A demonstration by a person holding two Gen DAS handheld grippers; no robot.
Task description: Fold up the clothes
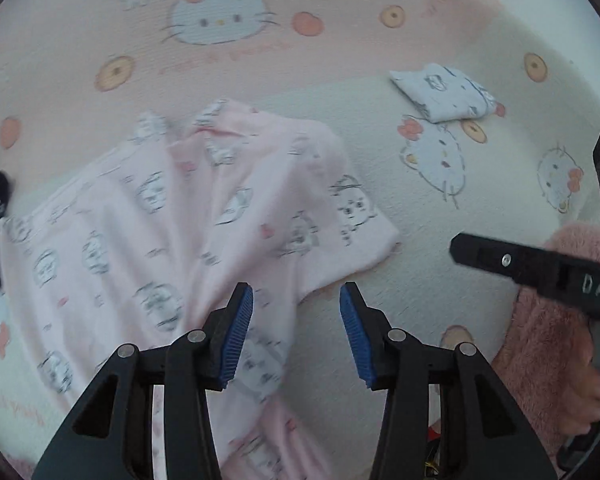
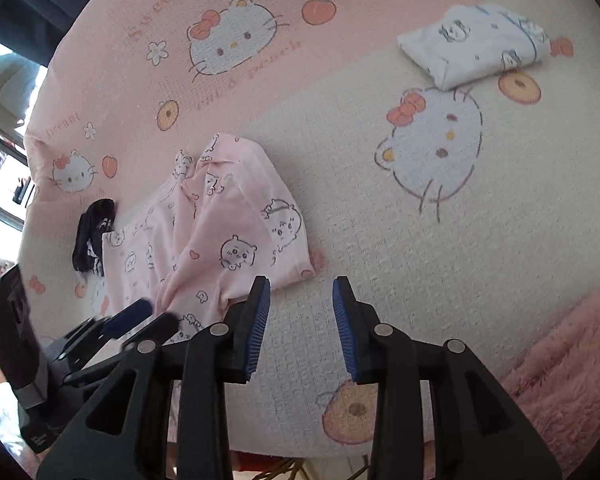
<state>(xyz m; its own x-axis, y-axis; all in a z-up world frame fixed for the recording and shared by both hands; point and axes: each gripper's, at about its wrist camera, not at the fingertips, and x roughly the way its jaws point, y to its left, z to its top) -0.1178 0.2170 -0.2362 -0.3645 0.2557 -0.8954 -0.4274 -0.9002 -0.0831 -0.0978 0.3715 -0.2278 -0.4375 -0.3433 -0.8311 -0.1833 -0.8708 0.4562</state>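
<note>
Pink printed pajama top (image 1: 204, 216) lies crumpled ahead-left of both jaws, long axis running away leftward. Left gripper (image 1: 296, 332) nearer, over its hem; right gripper (image 2: 302, 324) just beside. Both part open, empty.

The left gripper (image 1: 296, 300) is matte black plastic — two angular, wedge-shaped fingers, each with a triangular cut-out near its base. On each finger's inner face, nearest the tip, sits a ribbed blue pad (image 1: 238, 336). Below the pads, round silver pivot pins (image 1: 196, 335) mark the linkage joints, two to a side. The right gripper (image 2: 301, 294) is built the same: black fingers, ribbed blue pads (image 2: 258, 328), silver pins (image 2: 219, 329). Seen from the left wrist, its side bar carries a silver screw (image 1: 507, 259) and raised white letters "DAS" (image 1: 598, 286). Beside that bar is a fluffy pink sleeve (image 1: 540, 344).
</note>
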